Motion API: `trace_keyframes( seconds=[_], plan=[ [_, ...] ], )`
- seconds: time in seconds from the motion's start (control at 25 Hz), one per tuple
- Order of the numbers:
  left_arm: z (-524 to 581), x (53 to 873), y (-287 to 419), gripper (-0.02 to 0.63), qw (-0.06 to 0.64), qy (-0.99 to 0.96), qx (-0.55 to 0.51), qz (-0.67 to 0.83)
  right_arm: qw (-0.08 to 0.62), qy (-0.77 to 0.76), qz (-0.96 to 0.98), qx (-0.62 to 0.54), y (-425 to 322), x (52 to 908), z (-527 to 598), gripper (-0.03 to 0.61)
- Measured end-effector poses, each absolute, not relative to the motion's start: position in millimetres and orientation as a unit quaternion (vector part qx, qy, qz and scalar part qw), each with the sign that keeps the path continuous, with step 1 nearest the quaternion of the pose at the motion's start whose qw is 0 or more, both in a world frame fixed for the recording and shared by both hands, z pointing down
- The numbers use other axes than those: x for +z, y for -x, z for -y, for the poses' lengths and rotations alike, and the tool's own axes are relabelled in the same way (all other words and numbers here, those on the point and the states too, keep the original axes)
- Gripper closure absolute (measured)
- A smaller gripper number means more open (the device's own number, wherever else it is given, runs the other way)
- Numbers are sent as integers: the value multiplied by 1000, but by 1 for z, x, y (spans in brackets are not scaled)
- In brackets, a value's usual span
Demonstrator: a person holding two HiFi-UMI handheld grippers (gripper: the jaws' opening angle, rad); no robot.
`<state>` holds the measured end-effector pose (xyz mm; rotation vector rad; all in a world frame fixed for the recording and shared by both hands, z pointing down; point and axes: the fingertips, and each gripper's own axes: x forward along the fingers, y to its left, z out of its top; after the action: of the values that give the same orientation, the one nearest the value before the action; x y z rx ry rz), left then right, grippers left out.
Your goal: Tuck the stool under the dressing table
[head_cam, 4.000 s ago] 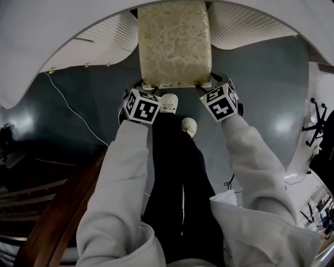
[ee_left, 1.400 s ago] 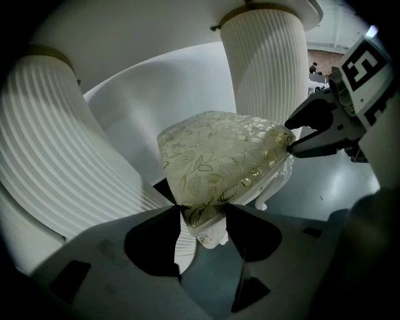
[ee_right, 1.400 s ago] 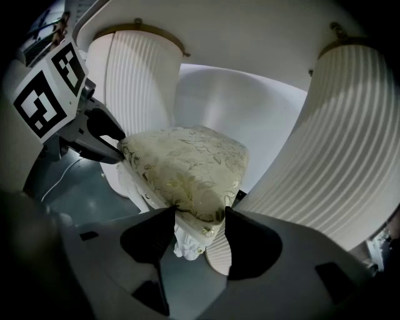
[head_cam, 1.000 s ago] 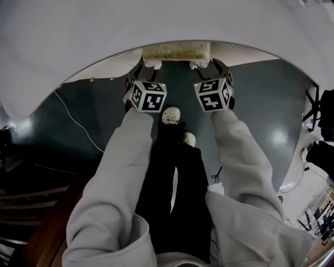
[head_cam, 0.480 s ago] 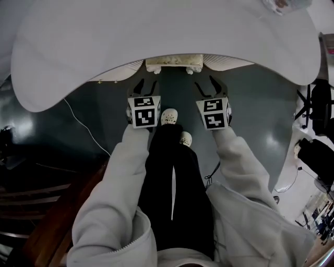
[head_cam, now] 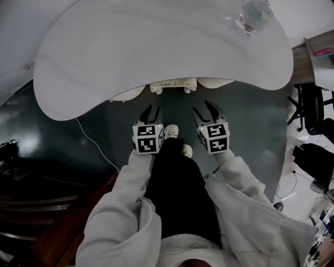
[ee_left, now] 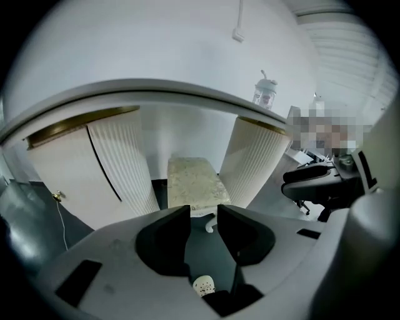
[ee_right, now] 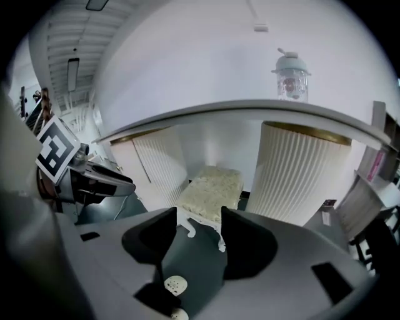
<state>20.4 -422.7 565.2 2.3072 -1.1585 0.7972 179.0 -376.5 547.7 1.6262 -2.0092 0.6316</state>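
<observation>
The stool [head_cam: 173,84] with its cream patterned cushion stands under the white kidney-shaped dressing table [head_cam: 156,41]; only its near edge and two legs show from above. It sits between the table's two fluted pedestals in the left gripper view [ee_left: 192,183] and the right gripper view [ee_right: 211,192]. My left gripper [head_cam: 150,113] and right gripper [head_cam: 207,112] hover side by side, well short of the stool. Both are open. Their jaws have just been closing with nothing between them; only floor and a shoe show in the gaps [ee_left: 203,219] [ee_right: 198,228].
A clear lidded bottle [head_cam: 252,15] stands on the tabletop at the far right. A thin cable [head_cam: 96,146] runs over the dark floor at left. A black office chair [head_cam: 313,112] is at right, dark wooden furniture [head_cam: 62,229] at lower left. The person's white shoes [head_cam: 170,130] are below the grippers.
Both grippers have drawn back from the stool's edge and come up, jaws narrower. The stool stays under the table, and more of the tabletop is in the head view.
</observation>
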Motion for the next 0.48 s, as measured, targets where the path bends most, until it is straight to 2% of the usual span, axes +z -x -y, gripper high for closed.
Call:
trace_keyframes(
  seconds=[0.2, 0.48],
  plan=[
    [389, 525, -16, 499, 241, -840, 278, 398, 218, -599, 737, 227, -170, 497, 358, 343],
    [380, 463, -17, 527, 228, -859, 253, 382, 180, -592, 750, 233, -152, 437, 351, 408]
  ],
)
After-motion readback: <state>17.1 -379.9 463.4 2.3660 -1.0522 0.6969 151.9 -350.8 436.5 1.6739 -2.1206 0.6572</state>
